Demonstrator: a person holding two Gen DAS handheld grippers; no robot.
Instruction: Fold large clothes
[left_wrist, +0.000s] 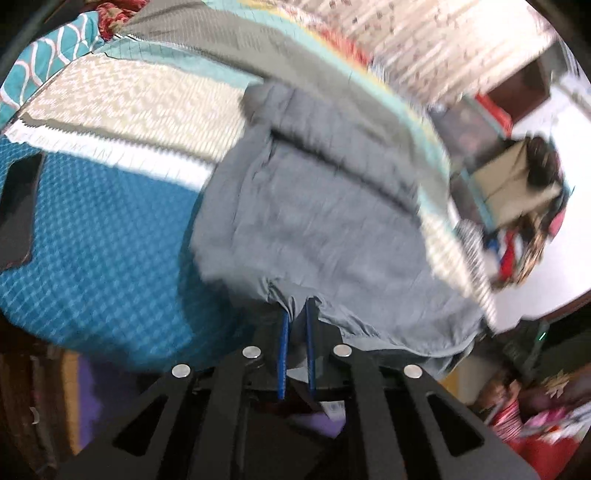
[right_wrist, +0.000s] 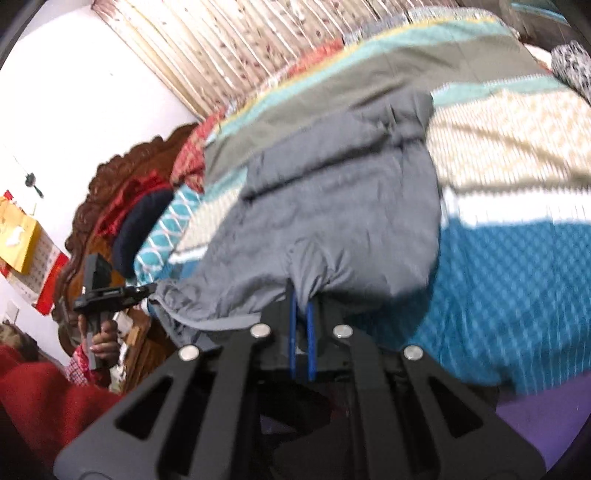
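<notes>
A large grey garment (left_wrist: 314, 221) lies spread on the bed, with a fold across its far part. My left gripper (left_wrist: 297, 308) is shut on its near edge, the cloth bunched between the blue pads. The right wrist view shows the same grey garment (right_wrist: 332, 206). My right gripper (right_wrist: 302, 301) is shut on another part of its near edge, cloth puckered at the fingertips. The left gripper (right_wrist: 110, 291) shows at the left of that view, held in a hand, at the garment's other corner. Both views are motion-blurred.
The bed has a blue patterned cover (left_wrist: 103, 236) with cream, white and olive stripes (right_wrist: 509, 147). Pillows (right_wrist: 147, 221) and a carved wooden headboard (right_wrist: 122, 177) stand at one end. A cardboard box with clutter (left_wrist: 517, 184) sits on the floor beyond the bed.
</notes>
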